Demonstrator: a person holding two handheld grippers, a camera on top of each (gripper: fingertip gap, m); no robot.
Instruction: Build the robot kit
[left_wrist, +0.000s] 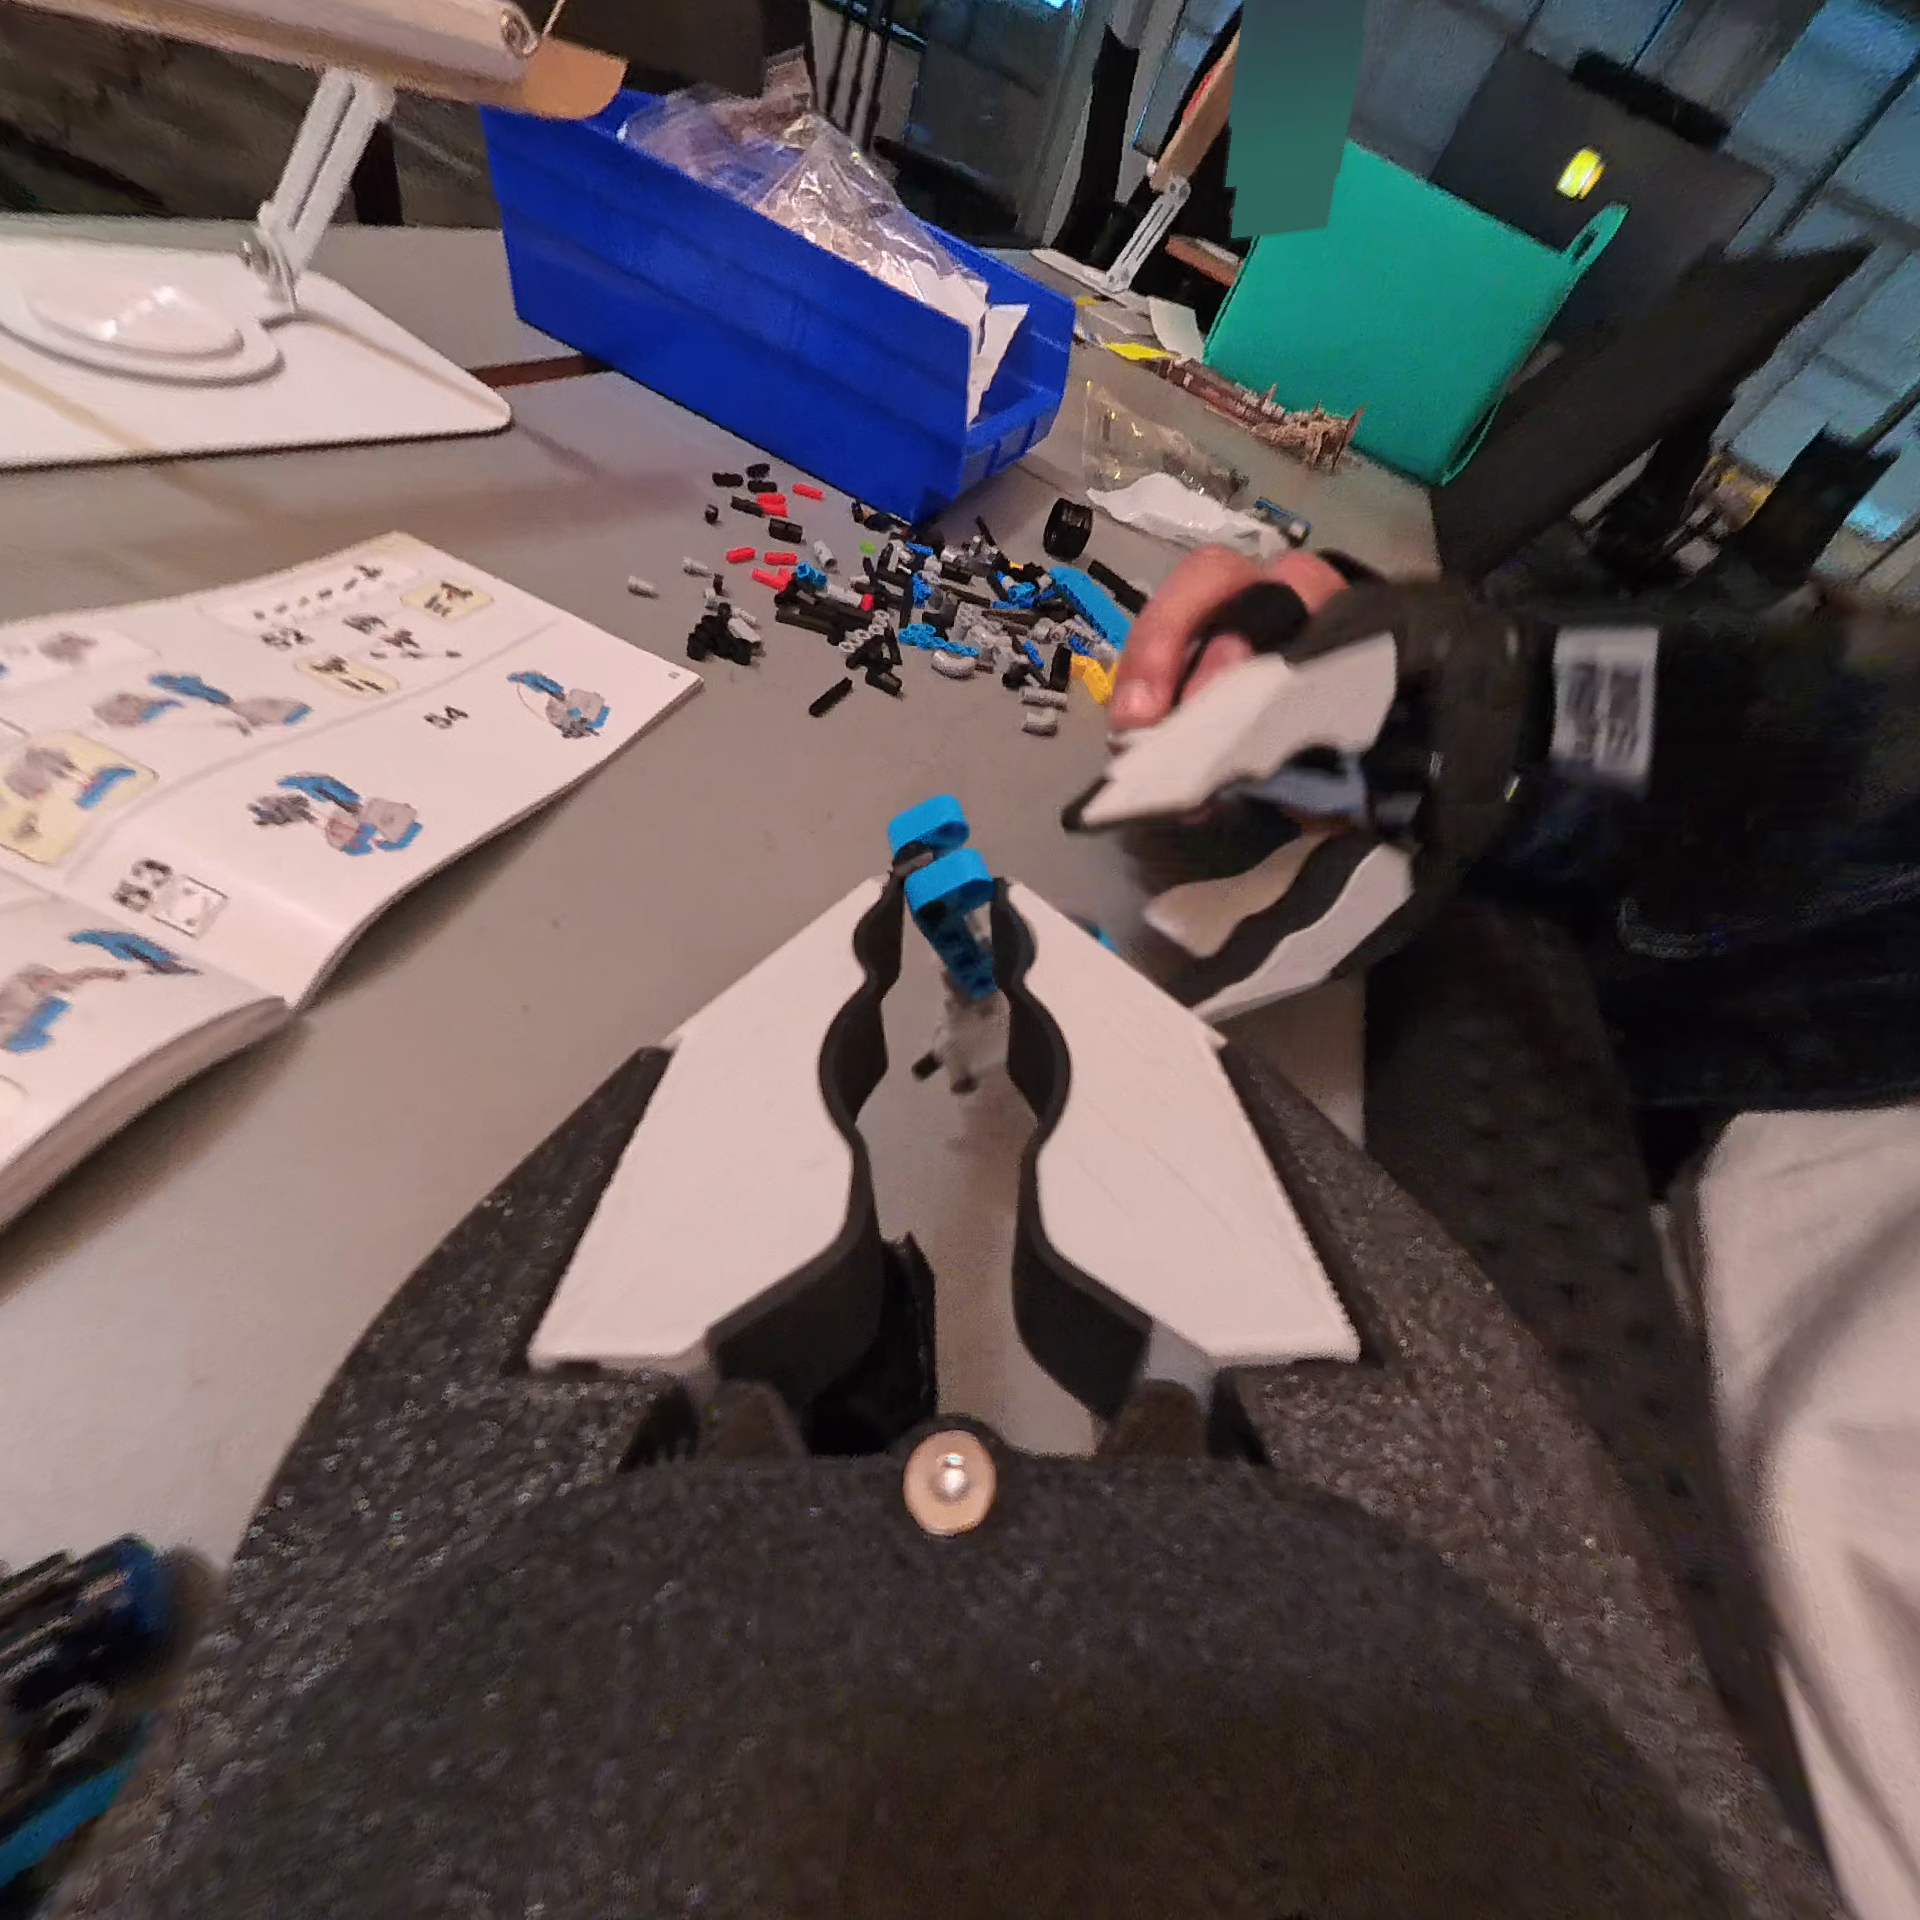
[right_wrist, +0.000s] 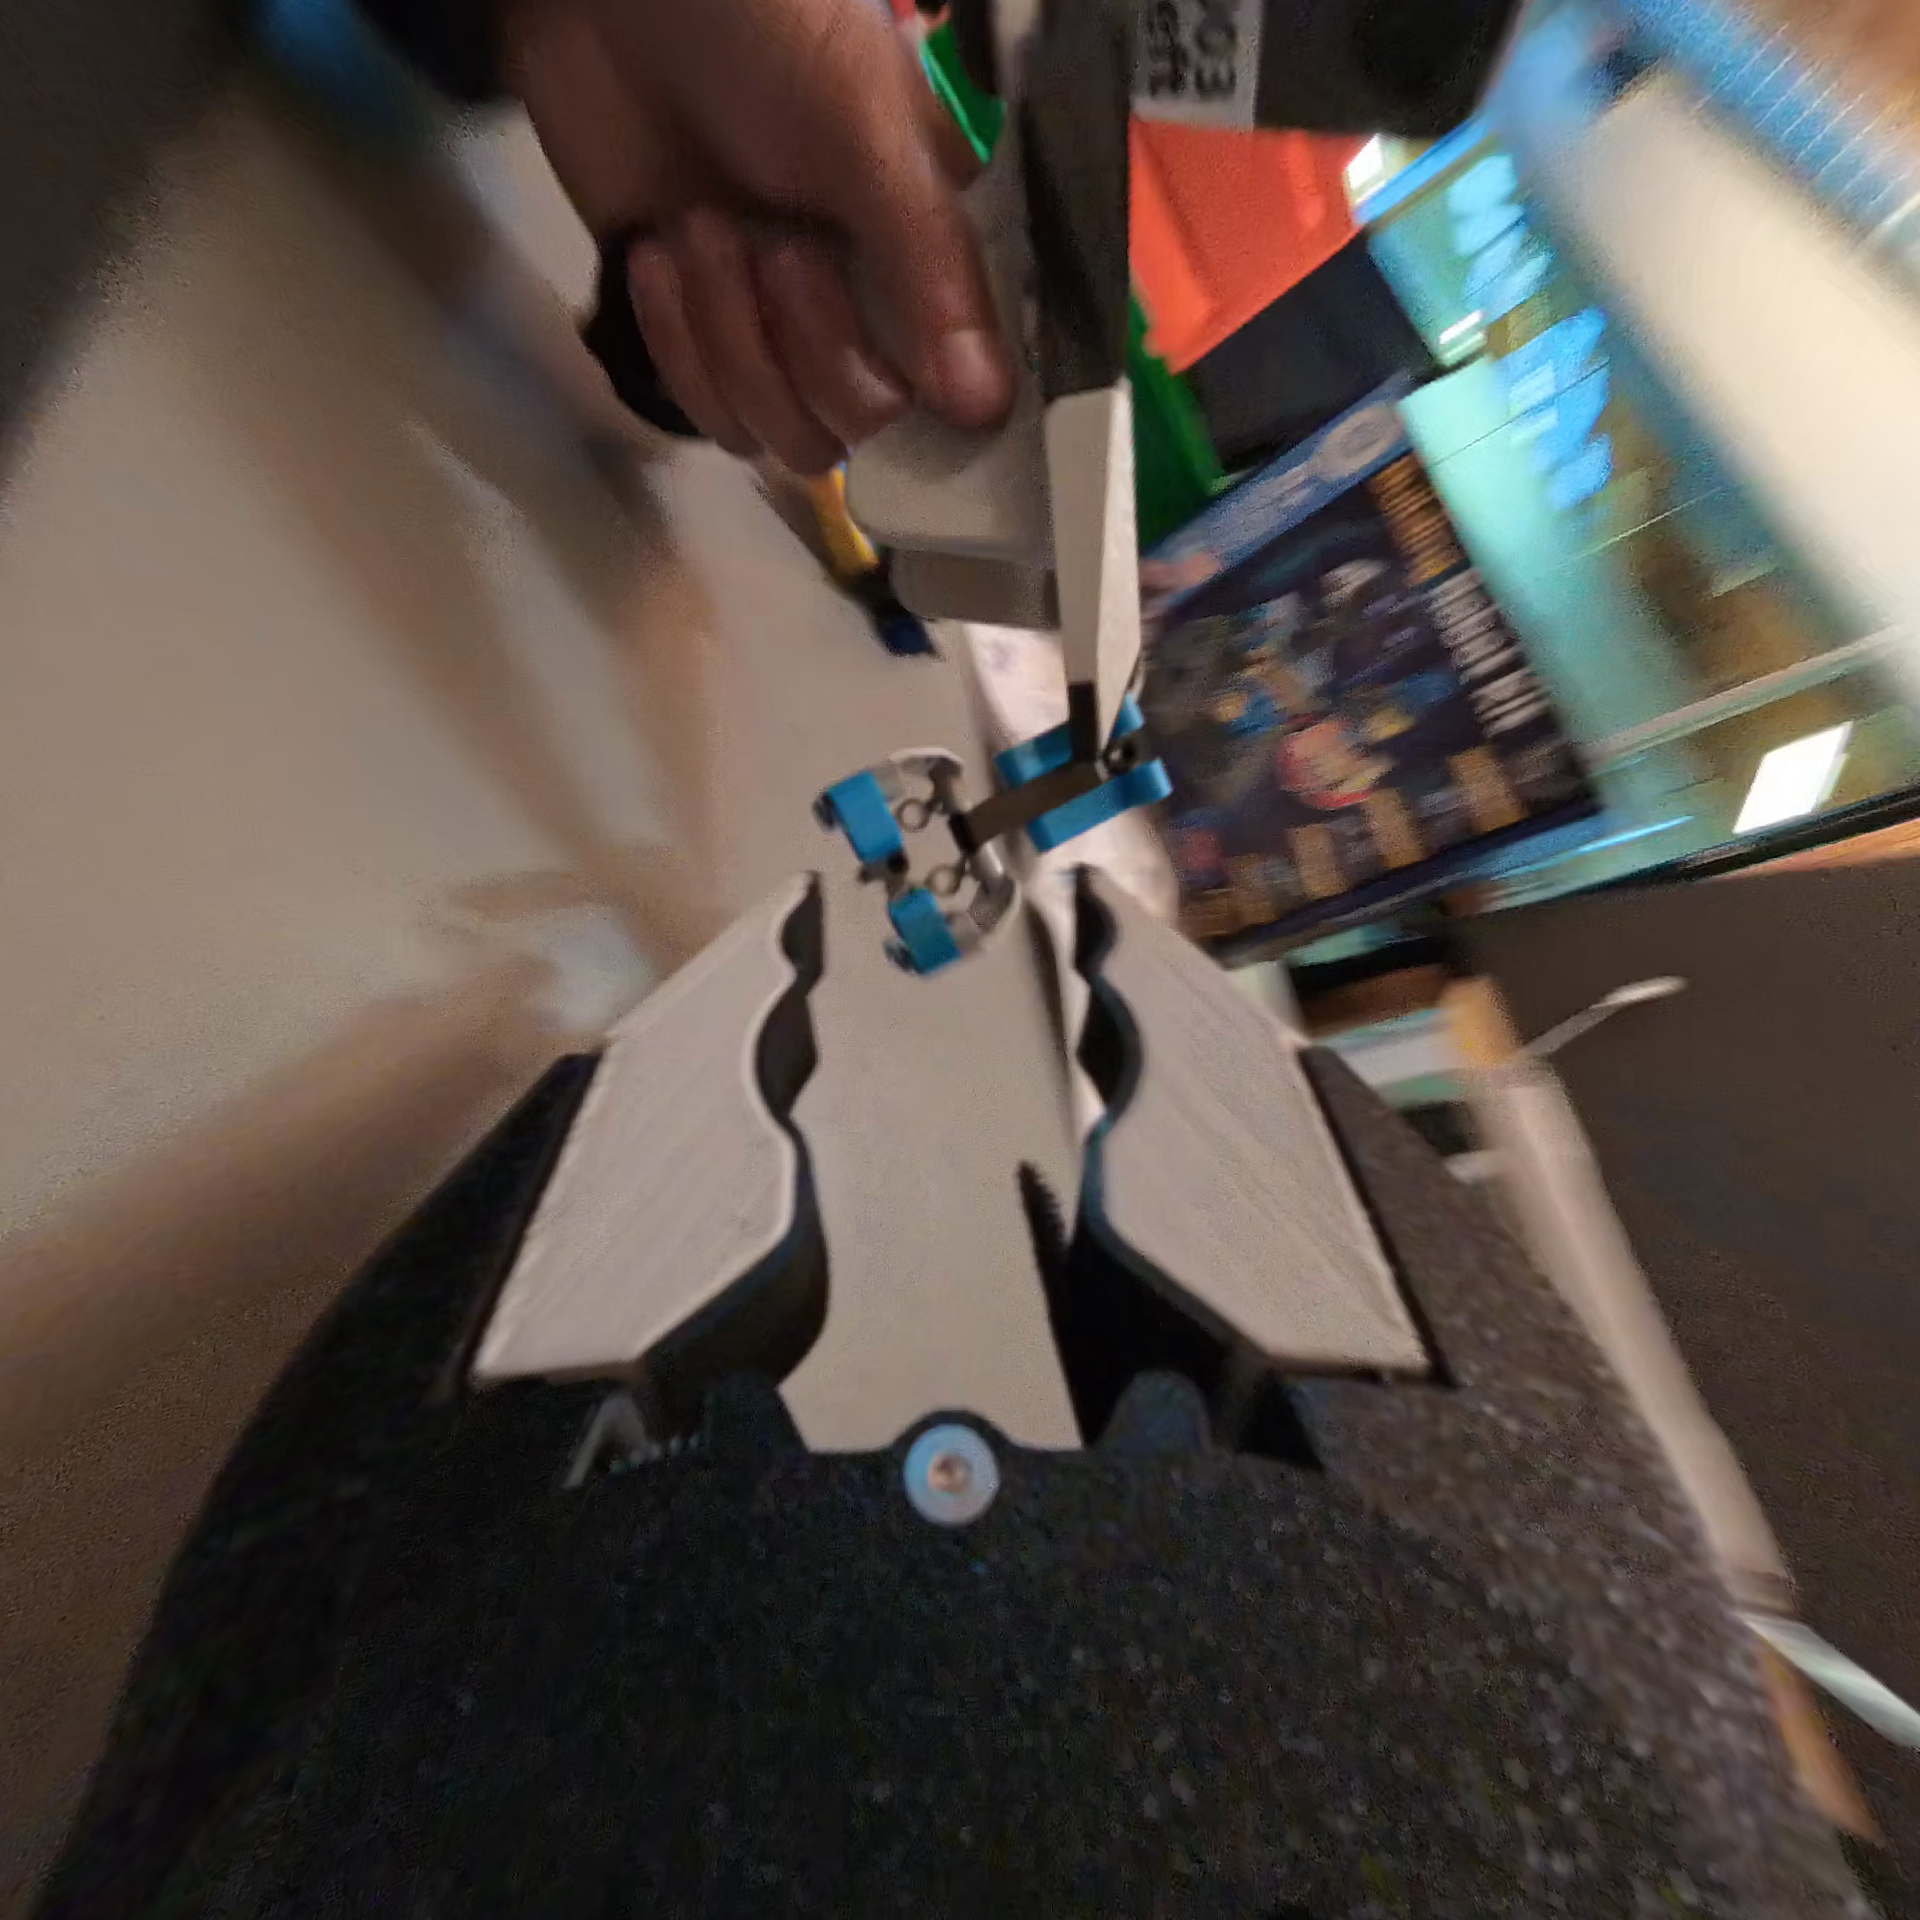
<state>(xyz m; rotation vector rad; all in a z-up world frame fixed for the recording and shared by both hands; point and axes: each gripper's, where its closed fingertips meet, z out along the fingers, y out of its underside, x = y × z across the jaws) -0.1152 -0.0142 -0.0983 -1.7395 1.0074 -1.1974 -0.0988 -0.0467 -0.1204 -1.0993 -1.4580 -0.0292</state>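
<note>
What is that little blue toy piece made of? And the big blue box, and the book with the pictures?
The small blue toy assembly, clamped in the left gripper, looks like hard, smooth plastic: crisp moulded edges and holes. The blue bin seems plastic too, thicker with a slight shine. The instruction booklet looks like paper: thin pages that curve.

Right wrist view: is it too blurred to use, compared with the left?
Right wrist view: heavy motion smear at the edges, yet the blue-and-grey assembly stays readable. Left wrist view: sharper, loose parts pile and booklet distinct; wide-angle bending in both.
</note>
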